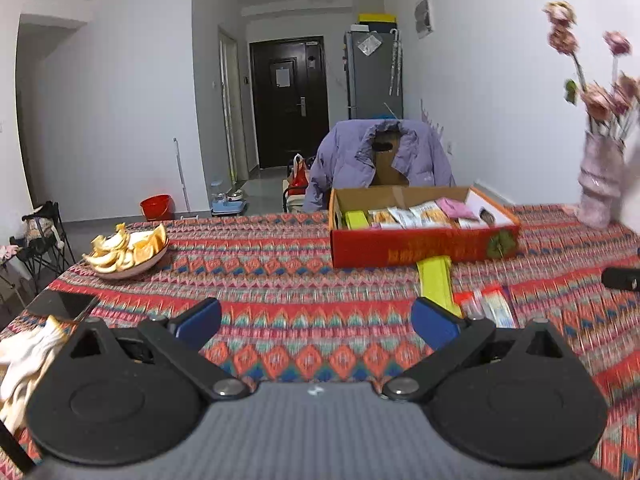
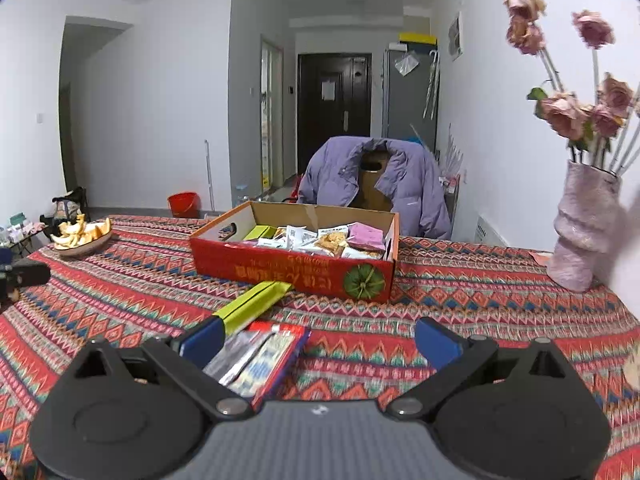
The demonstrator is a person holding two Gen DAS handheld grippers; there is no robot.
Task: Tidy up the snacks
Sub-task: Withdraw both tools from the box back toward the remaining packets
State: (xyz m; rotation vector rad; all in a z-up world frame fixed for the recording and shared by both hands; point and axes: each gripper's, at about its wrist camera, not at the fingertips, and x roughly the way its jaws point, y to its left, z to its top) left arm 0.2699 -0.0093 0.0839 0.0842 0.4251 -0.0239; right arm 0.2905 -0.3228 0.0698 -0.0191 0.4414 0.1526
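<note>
Left gripper (image 1: 316, 322) jaws spread wide, nothing held. Right gripper (image 2: 318, 338) jaws wide, empty. Yellow packet (image 2: 256, 304) and red packet (image 2: 264, 356) laid on surface (image 2: 140, 280), before box (image 2: 296, 272) of snacks (image 2: 320, 240).

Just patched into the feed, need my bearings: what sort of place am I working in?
Most likely a home dining area: a table under a patterned tablecloth, a fridge near the entrance door, and a jacket draped over a chair.

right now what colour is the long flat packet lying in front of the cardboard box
Yellow-green packet, clearest in the right wrist view.
</note>
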